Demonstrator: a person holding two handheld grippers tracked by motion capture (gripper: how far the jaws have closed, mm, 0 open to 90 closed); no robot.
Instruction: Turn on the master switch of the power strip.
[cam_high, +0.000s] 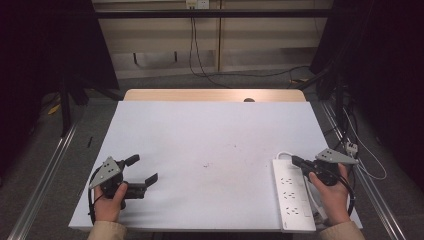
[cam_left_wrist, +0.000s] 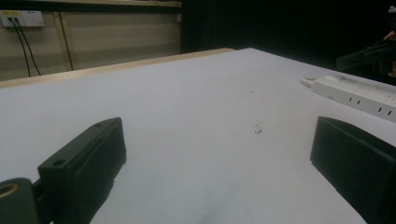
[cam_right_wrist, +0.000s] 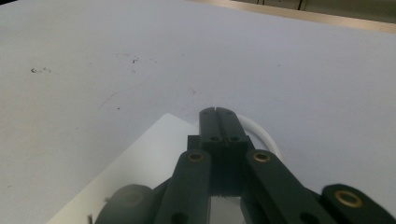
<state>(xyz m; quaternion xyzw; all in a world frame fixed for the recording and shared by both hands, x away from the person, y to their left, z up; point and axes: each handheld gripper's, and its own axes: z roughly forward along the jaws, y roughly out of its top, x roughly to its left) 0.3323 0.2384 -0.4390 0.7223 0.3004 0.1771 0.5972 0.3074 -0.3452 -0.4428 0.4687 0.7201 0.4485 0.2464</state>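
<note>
A white power strip (cam_high: 292, 196) lies along the table's right front, and its white cable (cam_high: 284, 154) loops out at the far end. My right gripper (cam_high: 295, 161) hovers over that far end, jaws shut together with nothing between them. In the right gripper view the shut tips (cam_right_wrist: 218, 116) sit above the power strip (cam_right_wrist: 140, 161) and the cable (cam_right_wrist: 262, 135). My left gripper (cam_high: 142, 170) rests at the front left with its jaws wide open and empty. The left gripper view has the open gripper (cam_left_wrist: 219, 158) facing across the table toward the power strip (cam_left_wrist: 355, 91).
A white sheet (cam_high: 210, 130) covers the table, with a wooden strip (cam_high: 210, 95) bare at the far edge. Small dark specks (cam_high: 206, 164) mark the middle. Cables and a wall socket (cam_high: 196, 4) lie beyond the table. Metal rails run along both sides.
</note>
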